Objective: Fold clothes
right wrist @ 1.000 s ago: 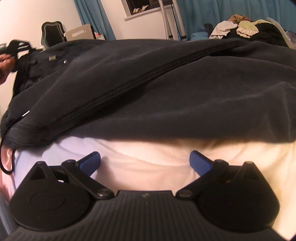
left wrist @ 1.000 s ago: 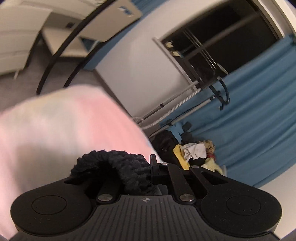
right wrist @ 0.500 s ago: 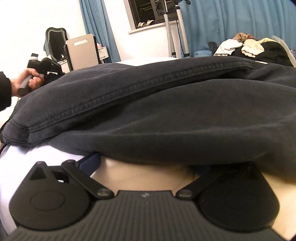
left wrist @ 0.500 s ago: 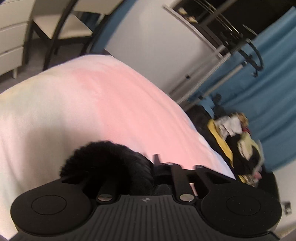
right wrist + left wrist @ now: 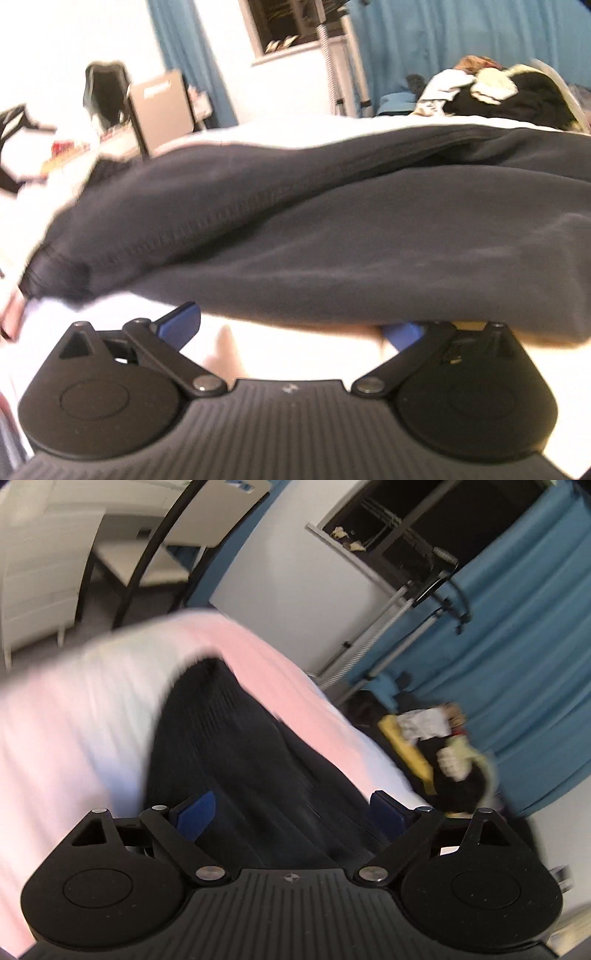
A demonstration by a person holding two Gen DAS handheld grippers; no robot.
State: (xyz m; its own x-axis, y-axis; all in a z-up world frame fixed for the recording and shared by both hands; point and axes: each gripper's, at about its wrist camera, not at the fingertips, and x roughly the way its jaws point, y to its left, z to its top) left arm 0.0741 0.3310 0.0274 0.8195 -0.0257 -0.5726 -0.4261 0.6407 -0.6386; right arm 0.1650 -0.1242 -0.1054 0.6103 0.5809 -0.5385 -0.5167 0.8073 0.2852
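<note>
A dark navy garment (image 5: 332, 229) lies folded over on the pink and white bed (image 5: 74, 720). In the left wrist view a ribbed part of the garment (image 5: 236, 746) runs between the blue pads (image 5: 194, 812) of my left gripper (image 5: 290, 810). Its jaws are opening, and the pads stand apart from the cloth. My right gripper (image 5: 291, 328) is open at the garment's near edge. The hem hangs over its right fingertip (image 5: 402, 332), while the left one is clear. This picture is blurred by motion.
A heap of mixed clothes (image 5: 443, 746) lies at the bed's far side, also seen as the heap (image 5: 509, 88) in the right wrist view. Blue curtains (image 5: 517, 646), a metal clothes rail (image 5: 388, 627) and a window are behind. A chair (image 5: 155, 565) stands beyond the bed.
My left gripper was shut on a bunched piece of the dark garment; now its jaws are wide and the cloth lies flat on the bed. The right gripper stays open at the hem.
</note>
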